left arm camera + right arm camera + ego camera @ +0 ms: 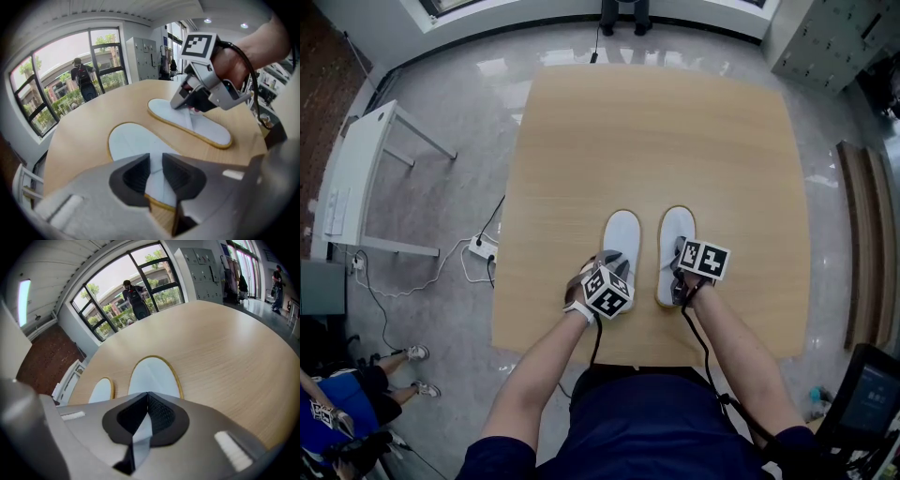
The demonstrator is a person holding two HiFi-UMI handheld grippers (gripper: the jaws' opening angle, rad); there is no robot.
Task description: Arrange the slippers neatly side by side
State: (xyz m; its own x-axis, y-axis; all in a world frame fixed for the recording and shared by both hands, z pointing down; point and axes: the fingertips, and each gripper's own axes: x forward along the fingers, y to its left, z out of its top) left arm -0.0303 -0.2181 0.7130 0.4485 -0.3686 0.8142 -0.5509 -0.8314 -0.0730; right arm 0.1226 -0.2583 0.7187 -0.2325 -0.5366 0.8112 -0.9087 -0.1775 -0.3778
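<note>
Two white slippers with tan rims lie side by side, toes away from me, on the wooden table [581, 141]. My left gripper [612, 265] hovers over the heel half of the left slipper [622, 232]. Its jaws [156, 164] stand a narrow gap apart, and the left slipper [129, 140] shows through that gap. My right gripper [681, 261] is at the strap of the right slipper [677, 230]. In the right gripper view the gripper [147, 397] is shut on a white band of that strap. The right slipper [153, 375] and the left slipper [101, 391] lie ahead.
The slippers sit near the table's front edge [581, 349]. On the floor to the left are a white desk [356, 178] and a power strip with cables [483, 247]. A person's feet [414, 354] show at lower left. Grey lockers [834, 37] stand at the far right.
</note>
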